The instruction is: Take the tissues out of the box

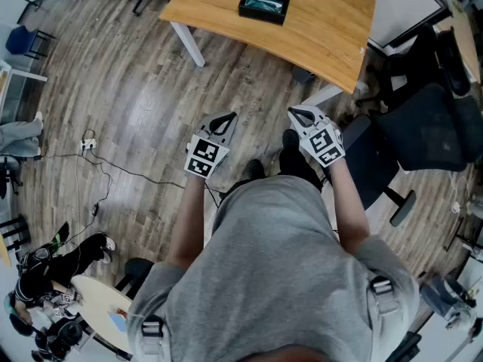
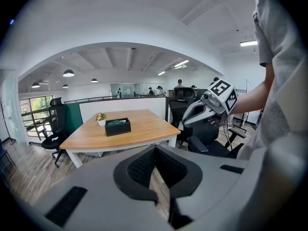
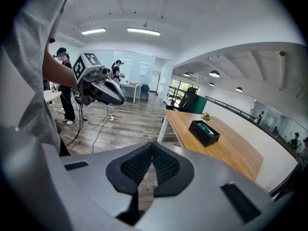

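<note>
While the left gripper [image 1: 225, 118] and right gripper [image 1: 296, 113] are held over the plank floor [image 1: 136, 104] in the head view, the black rectangular tissue box [image 1: 264, 6] is seen on the curved wooden bench [image 1: 324, 36], upper centre. In the left gripper view, ribbed jaws are pressed together, empty; a potted plant [image 2: 100, 118] is shown beside the box. In the right gripper view, jaws likewise meet.

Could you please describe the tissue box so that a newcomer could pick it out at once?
Look for the light wooden table with white legs. The tissue box lies on it: low, black and rectangular, with teal showing at its top. Its only neighbour, a small plant in a white pot, is pale and round.
</note>
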A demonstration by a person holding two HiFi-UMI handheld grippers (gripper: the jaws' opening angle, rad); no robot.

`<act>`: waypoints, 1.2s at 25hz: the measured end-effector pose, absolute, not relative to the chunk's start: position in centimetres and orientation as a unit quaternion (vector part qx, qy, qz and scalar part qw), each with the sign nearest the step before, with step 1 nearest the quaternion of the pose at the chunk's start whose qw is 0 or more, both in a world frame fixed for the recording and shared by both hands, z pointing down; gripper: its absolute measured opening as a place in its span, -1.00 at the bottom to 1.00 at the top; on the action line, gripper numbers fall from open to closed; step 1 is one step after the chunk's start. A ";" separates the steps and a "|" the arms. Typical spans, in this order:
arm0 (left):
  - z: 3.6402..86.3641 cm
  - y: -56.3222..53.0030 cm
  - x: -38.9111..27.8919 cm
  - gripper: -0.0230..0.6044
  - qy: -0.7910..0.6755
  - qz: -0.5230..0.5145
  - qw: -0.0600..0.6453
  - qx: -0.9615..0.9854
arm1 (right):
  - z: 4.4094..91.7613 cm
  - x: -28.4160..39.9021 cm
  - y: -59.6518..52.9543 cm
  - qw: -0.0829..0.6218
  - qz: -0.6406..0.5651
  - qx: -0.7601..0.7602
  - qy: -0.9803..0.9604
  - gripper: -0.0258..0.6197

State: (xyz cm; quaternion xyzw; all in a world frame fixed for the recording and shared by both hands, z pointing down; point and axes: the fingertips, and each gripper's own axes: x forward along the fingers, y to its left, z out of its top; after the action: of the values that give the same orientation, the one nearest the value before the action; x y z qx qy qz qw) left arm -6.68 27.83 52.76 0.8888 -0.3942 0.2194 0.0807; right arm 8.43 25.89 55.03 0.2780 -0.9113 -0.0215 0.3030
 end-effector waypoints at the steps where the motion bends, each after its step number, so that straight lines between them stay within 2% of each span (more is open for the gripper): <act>1: 52.7 28.1 -6.6 -0.87 -0.396 0.216 0.083 0.889 | 54.9 8.4 26.1 0.302 -0.023 0.278 -0.911 -0.91; 13: 52.3 28.8 -5.2 -0.86 -0.403 0.206 0.089 0.887 | 54.9 10.8 26.3 0.281 -0.006 0.297 -0.913 -0.91; 18: 52.2 28.0 -4.3 -0.86 -0.396 0.206 0.085 0.891 | 53.9 11.4 25.8 0.243 0.007 0.313 -0.918 -0.91; 30: 50.3 25.8 -4.0 -0.86 -0.408 0.191 0.050 0.891 | 53.5 11.8 25.0 0.240 0.013 0.326 -0.914 -0.89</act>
State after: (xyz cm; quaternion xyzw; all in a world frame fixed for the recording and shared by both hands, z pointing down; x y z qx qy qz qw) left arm -4.02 25.76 50.29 0.8912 -0.4081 0.1913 0.0502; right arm 11.76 24.96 53.52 0.3255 -0.9145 0.0135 0.2400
